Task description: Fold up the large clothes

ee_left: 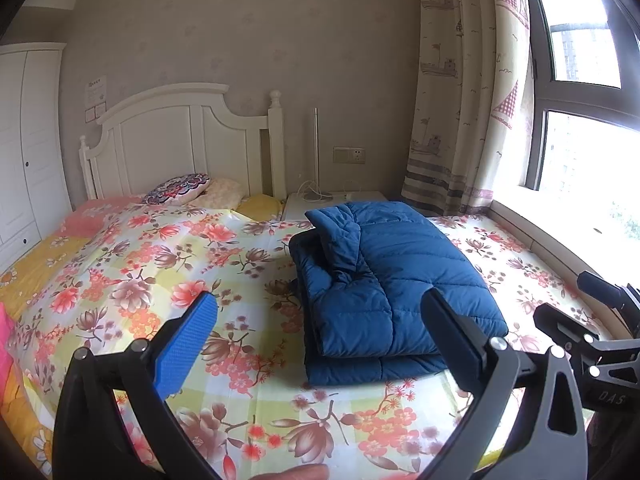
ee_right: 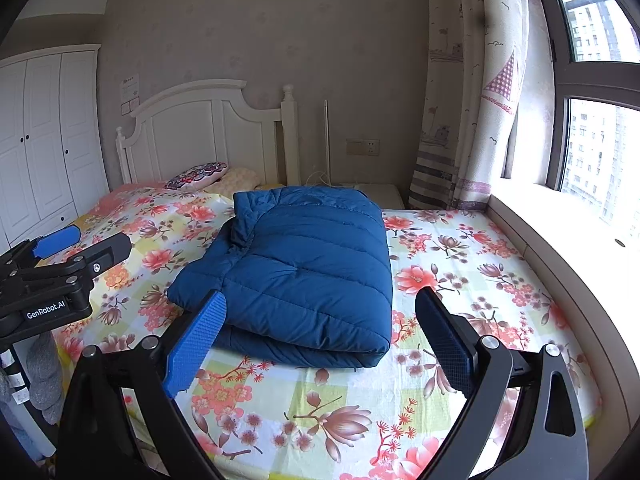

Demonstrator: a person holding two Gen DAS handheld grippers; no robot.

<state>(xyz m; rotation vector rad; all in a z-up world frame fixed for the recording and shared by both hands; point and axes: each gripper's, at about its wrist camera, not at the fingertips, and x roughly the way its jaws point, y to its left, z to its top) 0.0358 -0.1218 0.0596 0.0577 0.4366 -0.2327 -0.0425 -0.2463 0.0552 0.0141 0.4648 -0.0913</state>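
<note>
A dark blue quilted down jacket [ee_left: 384, 284] lies folded into a thick rectangular bundle on the floral bedsheet [ee_left: 160, 264]. It also shows in the right wrist view [ee_right: 304, 268]. My left gripper [ee_left: 320, 312] is open and empty, held above the bed in front of the jacket's near left corner. My right gripper [ee_right: 320, 312] is open and empty, held just before the jacket's near folded edge. The left gripper shows at the left edge of the right wrist view [ee_right: 80, 242], and the right gripper at the right edge of the left wrist view [ee_left: 572, 300].
A white headboard [ee_left: 180, 136] and pillows [ee_left: 180, 188] stand at the far end of the bed. A white nightstand [ee_left: 332, 200] sits beside it. A window sill [ee_right: 560, 232] and curtain [ee_right: 472, 100] run along the right. A white wardrobe [ee_right: 40, 140] stands left.
</note>
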